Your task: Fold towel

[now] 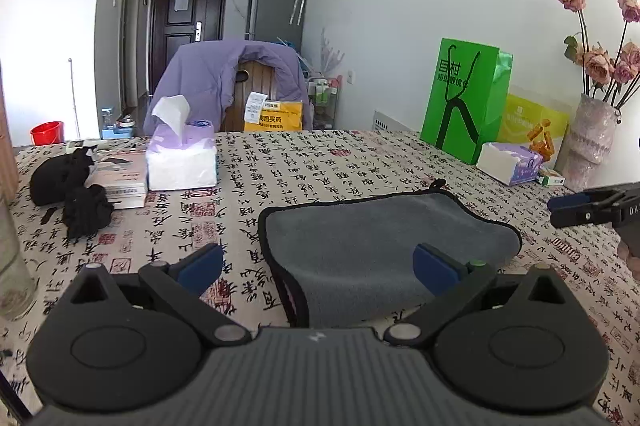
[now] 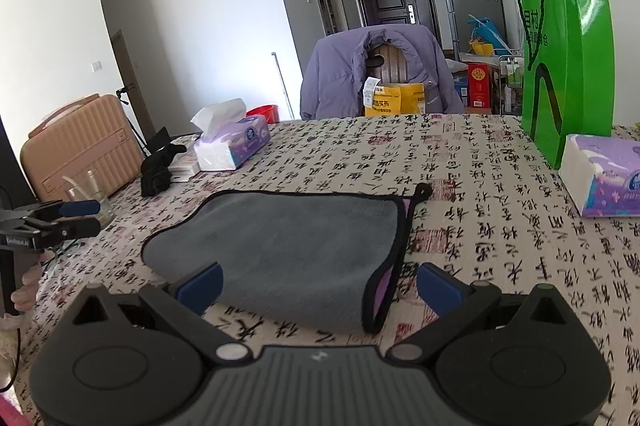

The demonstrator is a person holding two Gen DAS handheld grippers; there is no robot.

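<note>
- table (image 1: pixel 360 153): patterned cloth; grey towel (image 1: pixel 360 246) lies flat mid-table, already folded once by the look of it, purple underside showing.
- towel long axis runs left-right; hanging loop (image 2: pixel 423 190) at far right corner.
- left gripper (image 1: pixel 318 268) spread wide, empty, over near-left edge.
- right gripper (image 2: pixel 318 284) spread wide, empty, at near-right corner.
- Next, probably: pinch near edge, fold again.

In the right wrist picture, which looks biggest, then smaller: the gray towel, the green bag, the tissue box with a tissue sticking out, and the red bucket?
1. gray towel, though nearness to the camera helps
2. green bag
3. tissue box
4. red bucket, far back and mostly hidden, so unsure
</note>
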